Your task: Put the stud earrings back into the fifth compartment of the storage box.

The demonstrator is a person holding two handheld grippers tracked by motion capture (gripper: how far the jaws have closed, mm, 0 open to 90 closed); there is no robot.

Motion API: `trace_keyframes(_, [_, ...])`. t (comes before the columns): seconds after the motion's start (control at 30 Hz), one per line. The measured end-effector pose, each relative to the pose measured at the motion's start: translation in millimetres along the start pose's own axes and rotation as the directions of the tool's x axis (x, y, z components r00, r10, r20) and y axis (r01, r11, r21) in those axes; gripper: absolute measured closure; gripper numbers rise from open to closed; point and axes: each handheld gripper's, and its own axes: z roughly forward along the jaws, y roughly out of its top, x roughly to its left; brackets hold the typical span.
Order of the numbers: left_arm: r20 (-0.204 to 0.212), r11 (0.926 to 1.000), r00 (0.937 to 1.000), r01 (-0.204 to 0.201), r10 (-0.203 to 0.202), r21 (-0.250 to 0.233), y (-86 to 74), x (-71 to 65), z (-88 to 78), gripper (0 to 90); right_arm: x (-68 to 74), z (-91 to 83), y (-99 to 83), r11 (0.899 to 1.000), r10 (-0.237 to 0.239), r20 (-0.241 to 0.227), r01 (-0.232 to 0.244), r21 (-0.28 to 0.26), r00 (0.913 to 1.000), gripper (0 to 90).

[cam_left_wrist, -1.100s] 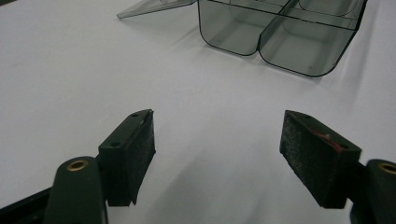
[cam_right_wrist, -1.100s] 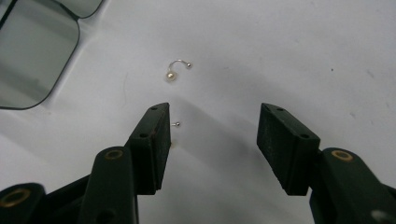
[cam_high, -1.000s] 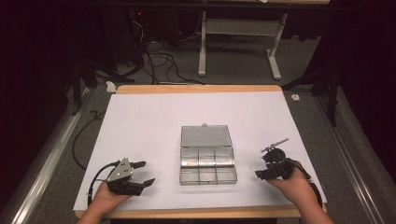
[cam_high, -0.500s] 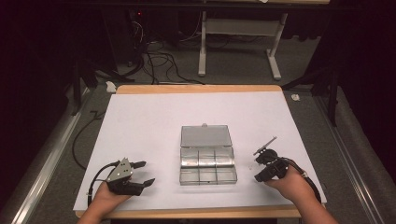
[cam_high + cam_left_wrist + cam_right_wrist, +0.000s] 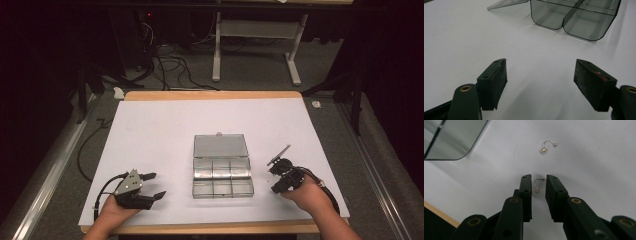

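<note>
Compared with a second ago, the right gripper (image 5: 538, 185) is tilting down toward the white sheet (image 5: 160, 130), and its jaws have just been closing; they are standing narrow now around a small pearl earring (image 5: 537, 185), not pressing it as far as I can see. Just beyond, a second earring (image 5: 547, 146) is lying free. Nearby, the open clear box (image 5: 222, 170) is waiting, probably for them. Farther off, the left gripper (image 5: 540, 80) is resting with jaws wide and empty.
</note>
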Motion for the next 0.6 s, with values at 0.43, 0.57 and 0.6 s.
trace_keyframes(0.43, [-0.002, 1.0000, 1.0000, -0.001, 0.001, 0.002, 0.1, -0.3, 0.2, 27.7, 0.1, 3.6, -0.6, 0.999, -0.033, 0.009, 0.033, -0.002, 0.9994, 86.8])
trace_keyframes(0.57, [-0.001, 1.0000, 1.0000, -0.001, 0.001, 0.001, 0.0, -0.3, 0.2, 27.7, 0.0, -0.2, 0.1, 1.000, -0.022, 0.003, 0.022, -0.012, 0.9998, 86.8])
trace_keyframes(0.6, [-0.001, 1.0000, 1.0000, -0.001, 0.001, 0.001, 0.0, -0.3, 0.2, 27.7, 0.2, -1.6, 0.6, 1.000, -0.022, 0.003, 0.022, -0.012, 0.9998, 86.8])
